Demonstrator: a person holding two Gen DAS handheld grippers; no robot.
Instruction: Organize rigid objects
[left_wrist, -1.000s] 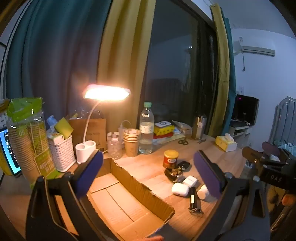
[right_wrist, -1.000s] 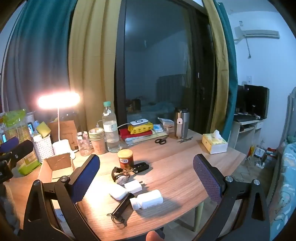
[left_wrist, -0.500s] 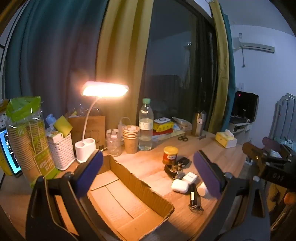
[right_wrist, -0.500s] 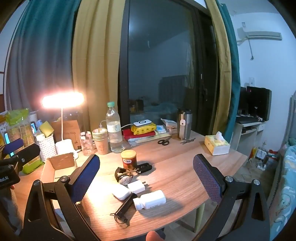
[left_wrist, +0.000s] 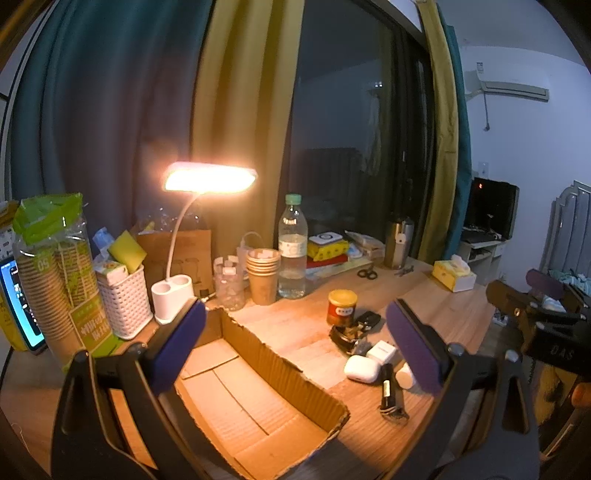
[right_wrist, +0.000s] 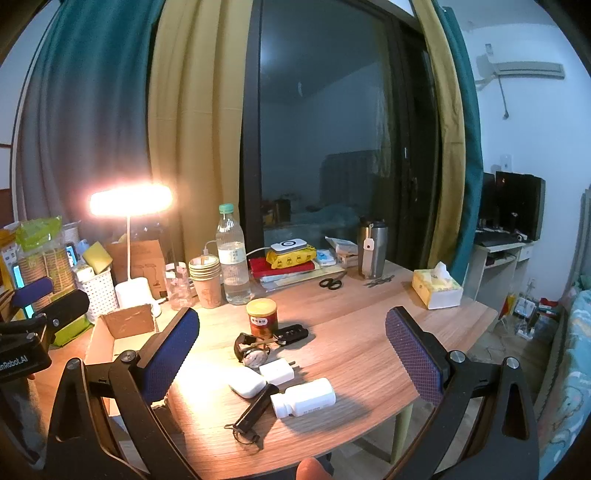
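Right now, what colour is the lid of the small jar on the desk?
Yellow; the small jar has a red-brown body. The right wrist view shows it best.

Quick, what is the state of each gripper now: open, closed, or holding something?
Left gripper: open, holding nothing.
Right gripper: open, holding nothing.

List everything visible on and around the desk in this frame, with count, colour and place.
box: 1, brown cardboard, open, desk left
jar: 1, red, yellow lid, mid-desk
key fob: 1, black, right of jar
watch: 1, dark strap, in front of jar
charger: 1, white, near watch
earbud case: 1, white, left of charger
pill bottle: 1, white, lying, front
black stick: 1, beside pill bottle
water bottle: 1, clear, green cap, back
paper cups: 1 stack, brown
lamp: 1, white, lit
tissue box: 1, yellow, right
left hand-held gripper: open
right hand-held gripper: open
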